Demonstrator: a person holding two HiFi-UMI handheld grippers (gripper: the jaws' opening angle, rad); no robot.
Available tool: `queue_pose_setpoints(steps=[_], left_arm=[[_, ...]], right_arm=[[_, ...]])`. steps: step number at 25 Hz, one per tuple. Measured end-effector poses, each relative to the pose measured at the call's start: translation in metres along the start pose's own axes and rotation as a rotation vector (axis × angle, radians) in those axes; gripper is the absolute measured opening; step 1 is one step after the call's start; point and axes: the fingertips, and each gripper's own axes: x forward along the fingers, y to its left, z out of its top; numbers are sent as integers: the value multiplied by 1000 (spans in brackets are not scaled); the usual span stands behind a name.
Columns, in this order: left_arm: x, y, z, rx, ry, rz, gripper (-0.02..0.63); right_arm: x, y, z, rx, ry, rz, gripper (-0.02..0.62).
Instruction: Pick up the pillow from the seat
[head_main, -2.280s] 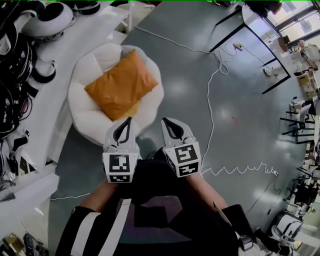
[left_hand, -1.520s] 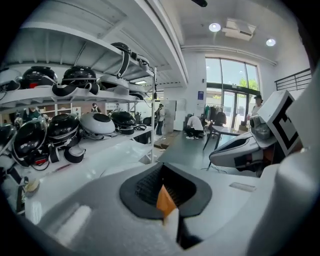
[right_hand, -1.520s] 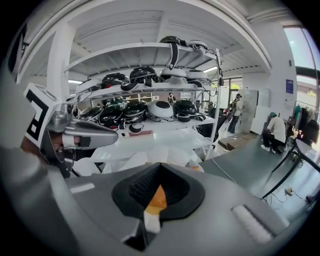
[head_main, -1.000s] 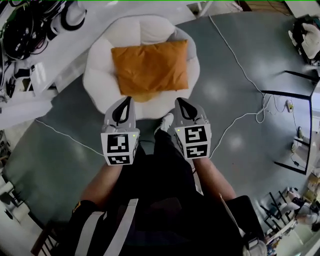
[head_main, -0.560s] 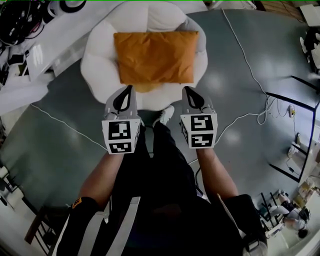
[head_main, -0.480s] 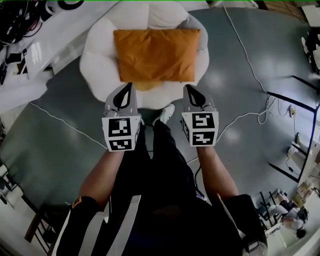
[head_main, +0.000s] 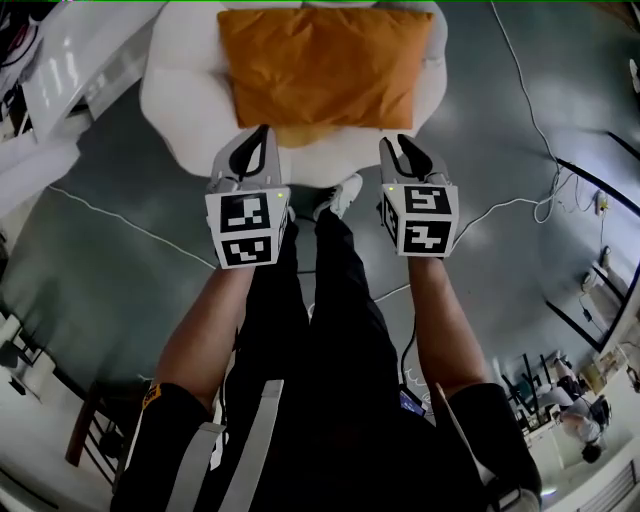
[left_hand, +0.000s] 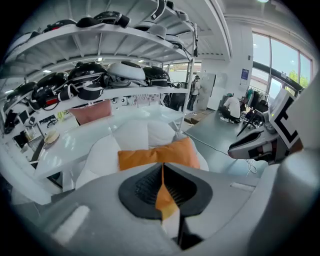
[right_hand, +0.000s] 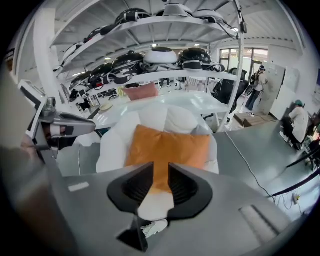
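Pillow (head_main: 325, 65) sits flat on the seat (head_main: 175, 95), dead ahead of both grippers, long side running across. Left gripper (head_main: 262, 132) and right gripper (head_main: 400, 142) hover about equally near its front edge. Left jaws are together; right ones have just been opening, nothing between them.

Matt orange cloth pillow (head_main: 325, 65), plush white seat (head_main: 180, 90), glossy grey floor (head_main: 110, 290)
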Motion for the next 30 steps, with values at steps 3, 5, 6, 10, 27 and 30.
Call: queue_pose_setpoints(steps=[3,5,6,10,27,30], left_arm=[[24,13,-22,-13,43,17,58],[39,23,-35,-15,64,34,62],[45,27,-41,-15,77,38,71],[69,37,-63,-22,125,35,117],[189,48,-143,-30,263,-51,264],[206,51,-150,-24,269,-59,268]], right_arm=[[25,-5,-15,13,30,-7,100],[39,-8,-20,29,38,-15,114],[46,-10,-22,37,42,-18,121],[69,-16,-31,62,64,-28,147],[187,-60,-79,113,138,-72,207],[202,-62,-88,113,153,-73,221]])
